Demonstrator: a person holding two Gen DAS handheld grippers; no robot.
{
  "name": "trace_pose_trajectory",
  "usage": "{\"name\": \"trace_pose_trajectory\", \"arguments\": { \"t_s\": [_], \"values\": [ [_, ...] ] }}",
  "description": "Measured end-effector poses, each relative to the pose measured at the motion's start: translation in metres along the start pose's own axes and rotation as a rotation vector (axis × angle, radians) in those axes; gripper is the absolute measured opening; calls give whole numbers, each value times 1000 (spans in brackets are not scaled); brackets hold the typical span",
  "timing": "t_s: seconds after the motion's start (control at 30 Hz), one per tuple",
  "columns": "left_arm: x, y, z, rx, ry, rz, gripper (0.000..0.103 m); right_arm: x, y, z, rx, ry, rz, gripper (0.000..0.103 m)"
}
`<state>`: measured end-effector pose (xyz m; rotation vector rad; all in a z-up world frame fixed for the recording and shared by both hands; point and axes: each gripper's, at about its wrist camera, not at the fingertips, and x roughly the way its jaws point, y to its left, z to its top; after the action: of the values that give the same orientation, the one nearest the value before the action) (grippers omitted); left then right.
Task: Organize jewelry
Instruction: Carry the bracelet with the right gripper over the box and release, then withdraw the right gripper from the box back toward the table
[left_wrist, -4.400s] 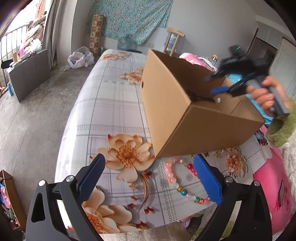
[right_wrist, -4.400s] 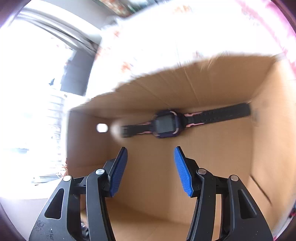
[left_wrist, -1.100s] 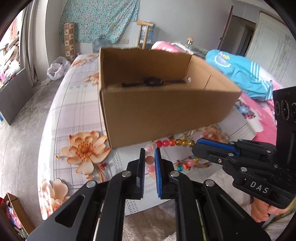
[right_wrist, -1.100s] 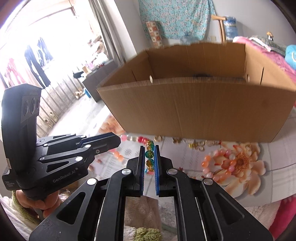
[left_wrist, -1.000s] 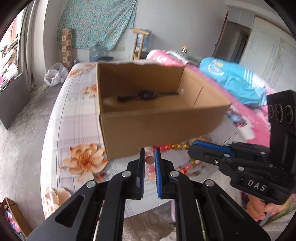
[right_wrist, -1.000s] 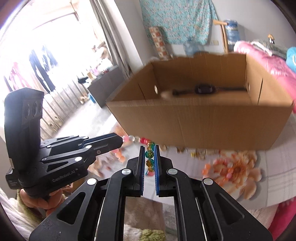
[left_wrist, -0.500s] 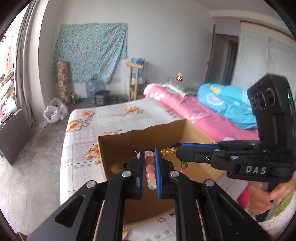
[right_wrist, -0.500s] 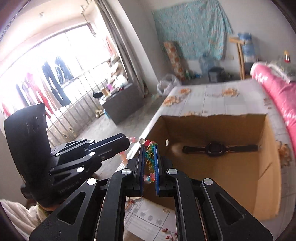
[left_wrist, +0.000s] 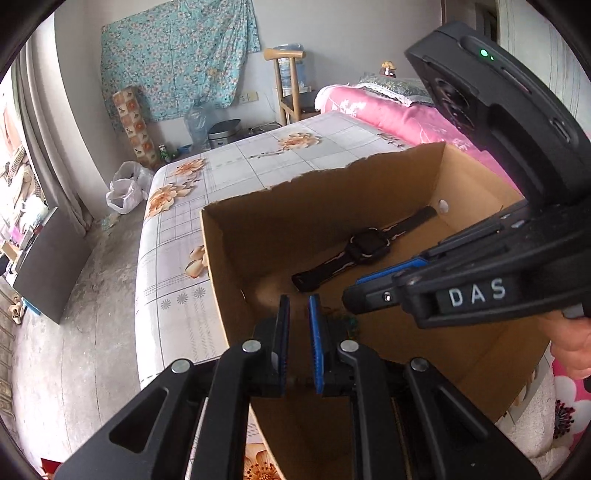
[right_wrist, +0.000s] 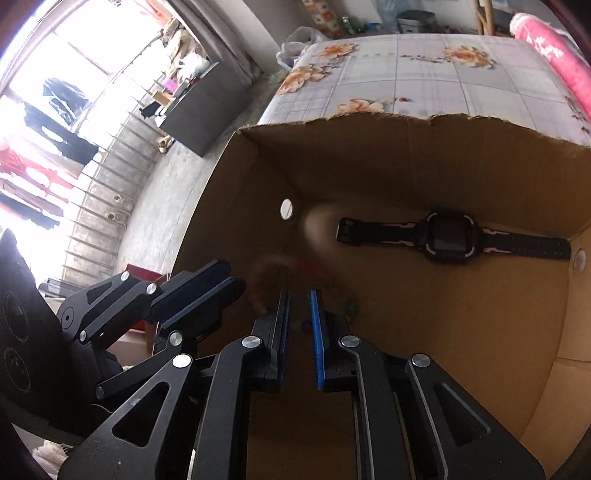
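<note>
Left claw (left_wrist: 298, 314) and right claw (right_wrist: 299, 317) slightly parted above box (right_wrist: 443, 166); blurred bead string (right_wrist: 273, 273) dropping, limp, light; grip mid-strand.

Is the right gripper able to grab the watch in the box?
Probably yes. The right gripper is already inside the box, slightly open, and bare cardboard lies between it and the watch.

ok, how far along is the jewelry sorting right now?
Done: the watch lies on the floor of the box. In hand: the left gripper and right gripper hover over the box, jaws slightly parted; a blurred bead string shows just below their tips, apparently falling in. Left: confirm the beads land; no other jewelry shows in these views.
</note>
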<state>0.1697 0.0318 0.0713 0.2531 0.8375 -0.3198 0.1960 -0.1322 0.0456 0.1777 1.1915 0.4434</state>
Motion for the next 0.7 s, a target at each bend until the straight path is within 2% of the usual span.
{"name": "trace_pose_trajectory", "arguments": {
  "t_s": [0.23,0.33,0.4,0.53,0.63,0.7],
  "values": [
    [-33,11,-3,-59,-94,9,10,-38,-16,-16,37,-136,68,14],
    [-56,13,-11,-86,-146,-21,11,-66,-20,-31,33,-215,98,14],
    [-76,13,-23,-104,-186,-72,16,-93,-18,-51,-1,-293,115,14],
    [-105,8,-50,-118,-231,-176,18,-137,-18,-105,-51,-419,146,18],
    [-113,-5,-75,-114,-231,-250,19,-146,-26,-145,-37,-457,161,23],
    [-106,-15,-89,-122,-188,-278,19,-139,-33,-162,8,-439,172,25]
  ]
}}
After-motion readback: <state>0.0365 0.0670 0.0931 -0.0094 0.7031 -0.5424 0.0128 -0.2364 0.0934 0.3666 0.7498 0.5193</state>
